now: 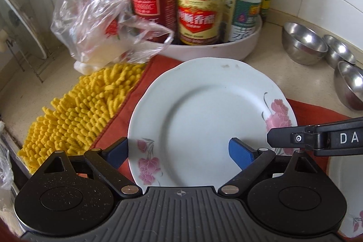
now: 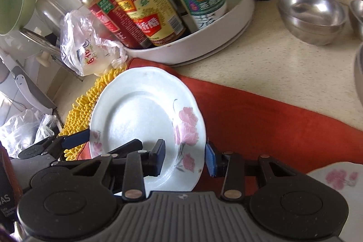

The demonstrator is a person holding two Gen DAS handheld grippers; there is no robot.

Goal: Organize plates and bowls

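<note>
Straddling a glossy scalloped floral plate point(image 1: 204, 115) – both grippers' blue-padded fingers point(image 1: 240, 152) wide, gripping nothing.

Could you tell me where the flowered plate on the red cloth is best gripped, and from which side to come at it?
Grip the plate by its thin scalloped rim, on the near edge facing the grippers. It lies flat on the cloth, so one pad would likely have to slip under the raised rim and one over it. The far side is crowded by the bottle tray and the mop pad.
</note>
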